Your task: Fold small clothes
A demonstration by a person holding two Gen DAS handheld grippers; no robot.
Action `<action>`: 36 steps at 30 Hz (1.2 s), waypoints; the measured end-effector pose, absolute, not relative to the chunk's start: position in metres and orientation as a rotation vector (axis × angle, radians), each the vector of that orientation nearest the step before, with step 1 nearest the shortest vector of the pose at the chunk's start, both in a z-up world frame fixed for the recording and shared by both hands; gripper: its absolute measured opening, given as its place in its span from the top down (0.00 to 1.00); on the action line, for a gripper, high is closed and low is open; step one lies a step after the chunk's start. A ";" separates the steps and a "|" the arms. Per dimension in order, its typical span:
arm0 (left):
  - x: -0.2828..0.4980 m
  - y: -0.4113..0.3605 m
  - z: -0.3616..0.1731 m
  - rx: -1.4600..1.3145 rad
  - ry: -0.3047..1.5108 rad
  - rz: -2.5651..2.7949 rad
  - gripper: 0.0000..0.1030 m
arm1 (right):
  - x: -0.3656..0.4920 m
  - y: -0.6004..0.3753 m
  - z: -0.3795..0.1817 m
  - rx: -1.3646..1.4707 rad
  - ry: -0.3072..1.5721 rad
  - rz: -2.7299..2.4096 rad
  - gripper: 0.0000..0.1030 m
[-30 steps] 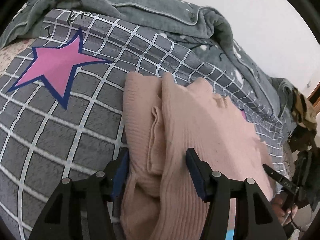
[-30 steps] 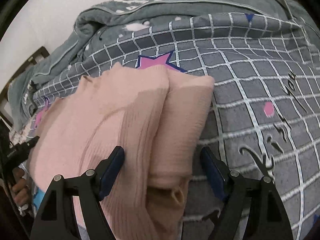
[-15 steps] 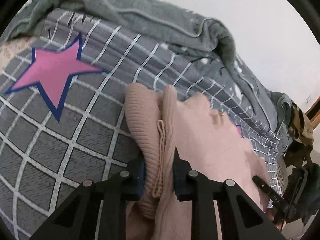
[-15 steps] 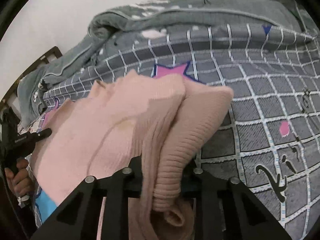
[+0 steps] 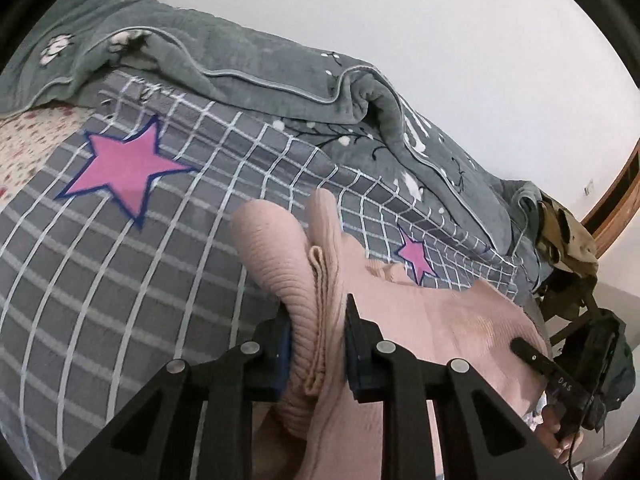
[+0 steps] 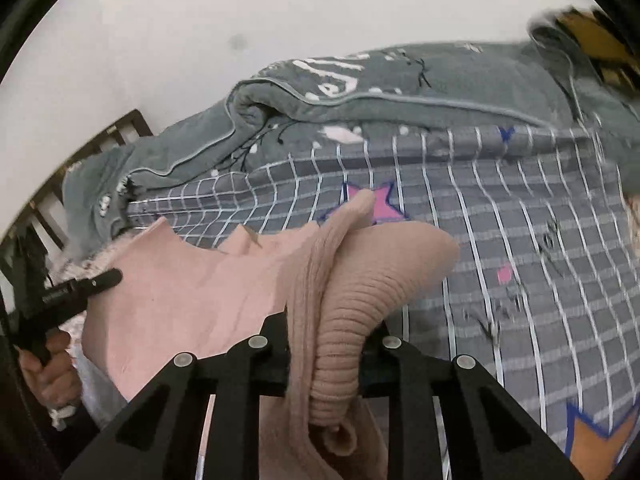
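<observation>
A pink ribbed knit garment [image 5: 420, 320] lies partly folded on a grey checked bedspread [image 5: 120, 280] with pink stars. My left gripper [image 5: 316, 320] is shut on a bunched fold at the garment's left edge and holds it off the bed. My right gripper [image 6: 328, 340] is shut on the rolled fold at the garment's [image 6: 192, 288] right edge, also lifted. The other gripper shows in each view, at the right of the left wrist view [image 5: 560, 376] and at the left of the right wrist view [image 6: 60, 296].
A rumpled grey blanket [image 5: 280, 72] lies along the back of the bed against a white wall. A wooden bed frame [image 6: 100, 148] shows at the left. A patterned cloth [image 5: 568, 240] hangs at the far right. A floral sheet [image 5: 28, 144] shows at the left edge.
Both grippers went from open around the garment's side folds to shut on them, then lifted the folds up off the bedspread.
</observation>
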State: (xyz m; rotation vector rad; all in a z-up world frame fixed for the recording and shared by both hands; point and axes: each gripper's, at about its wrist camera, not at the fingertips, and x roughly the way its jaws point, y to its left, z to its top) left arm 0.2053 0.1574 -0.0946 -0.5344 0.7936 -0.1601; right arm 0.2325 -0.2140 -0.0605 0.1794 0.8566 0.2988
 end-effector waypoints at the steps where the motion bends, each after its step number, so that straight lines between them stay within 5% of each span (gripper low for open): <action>1: 0.197 0.159 -0.095 -0.538 0.798 -0.162 0.79 | 0.225 -0.219 -0.061 0.197 0.866 0.308 0.79; 11: 0.135 0.150 -0.133 -0.483 0.871 -0.102 0.78 | 0.156 -0.223 -0.114 0.114 0.941 0.287 0.78; 15: 0.132 0.149 -0.138 -0.450 0.871 -0.074 0.75 | 0.154 -0.226 -0.124 0.095 0.945 0.223 0.69; 22: 0.137 0.149 -0.149 -0.432 0.857 -0.066 0.73 | 0.130 -0.223 -0.090 -0.026 0.888 0.102 0.65; 30: 0.141 0.149 -0.159 -0.424 0.853 -0.076 0.68 | 0.083 -0.156 -0.056 -0.111 0.725 0.170 0.63; 36: 0.139 0.155 -0.166 -0.462 0.856 -0.100 0.63 | 0.072 -0.087 -0.102 -0.223 0.740 0.259 0.63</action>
